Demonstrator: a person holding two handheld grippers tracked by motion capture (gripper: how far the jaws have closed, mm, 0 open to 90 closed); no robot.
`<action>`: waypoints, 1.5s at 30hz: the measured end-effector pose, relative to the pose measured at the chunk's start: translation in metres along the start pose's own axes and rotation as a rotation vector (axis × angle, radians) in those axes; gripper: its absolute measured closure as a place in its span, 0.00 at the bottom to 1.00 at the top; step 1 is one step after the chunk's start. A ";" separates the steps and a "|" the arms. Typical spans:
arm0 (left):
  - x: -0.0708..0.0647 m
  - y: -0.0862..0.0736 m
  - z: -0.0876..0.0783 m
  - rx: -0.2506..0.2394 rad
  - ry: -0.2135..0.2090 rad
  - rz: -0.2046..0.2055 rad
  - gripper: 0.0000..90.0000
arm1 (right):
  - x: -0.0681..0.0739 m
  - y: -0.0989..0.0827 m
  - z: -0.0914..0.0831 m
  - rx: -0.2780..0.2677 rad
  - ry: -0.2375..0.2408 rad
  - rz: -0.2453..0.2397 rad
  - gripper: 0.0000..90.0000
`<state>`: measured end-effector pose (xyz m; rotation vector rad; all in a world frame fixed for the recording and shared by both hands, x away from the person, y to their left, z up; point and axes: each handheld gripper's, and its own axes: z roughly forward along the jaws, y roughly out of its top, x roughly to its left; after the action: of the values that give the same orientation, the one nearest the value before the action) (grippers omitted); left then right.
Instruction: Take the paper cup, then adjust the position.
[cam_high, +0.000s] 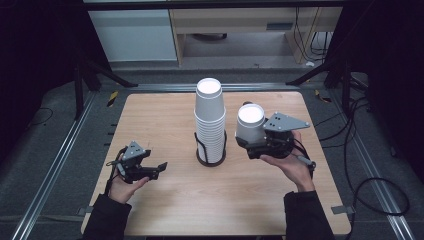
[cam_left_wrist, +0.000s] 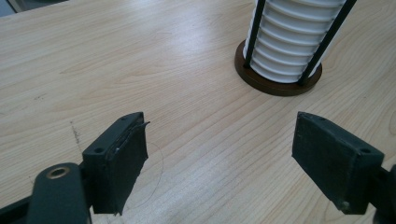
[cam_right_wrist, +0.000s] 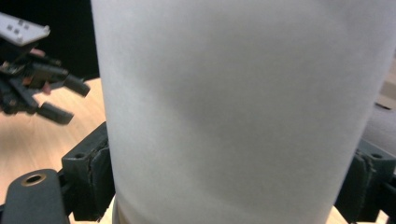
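A tall stack of white paper cups (cam_high: 210, 120) stands in a black wire holder with a round dark base (cam_high: 210, 159) at the table's middle. To its right, my right gripper (cam_high: 255, 142) is shut on a single white cup (cam_high: 249, 123), held upright above the table; the cup (cam_right_wrist: 238, 107) sits between both jaws in the right gripper view. My left gripper (cam_high: 159, 169) rests low at the table's left, open with nothing between its jaws. In the left gripper view the cup stack (cam_left_wrist: 299, 37) and holder base (cam_left_wrist: 279, 84) lie ahead to the right of that gripper (cam_left_wrist: 233, 161).
The wooden table (cam_high: 165, 120) has bare surface all around the holder. Metal rails (cam_high: 55, 155) run along its left and right sides, and cables (cam_high: 370, 185) trail on the floor at the right. My left gripper (cam_right_wrist: 60, 100) shows far off in the right gripper view.
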<state>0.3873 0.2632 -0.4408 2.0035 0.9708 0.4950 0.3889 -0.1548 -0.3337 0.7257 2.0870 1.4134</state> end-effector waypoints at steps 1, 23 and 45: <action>0.000 0.000 0.000 0.000 -0.001 -0.001 0.19 | 0.002 -0.002 0.001 0.012 0.012 -0.007 0.13; -0.008 0.003 -0.001 0.021 -0.068 0.048 0.19 | 0.022 -0.031 0.020 0.183 0.238 -0.122 0.13; -0.028 0.015 -0.008 0.029 -0.174 0.135 0.19 | 0.051 -0.042 0.053 0.311 0.366 -0.218 0.13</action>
<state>0.3716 0.2400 -0.4242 2.1088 0.7447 0.3732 0.3816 -0.0979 -0.3965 0.3515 2.6175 1.1824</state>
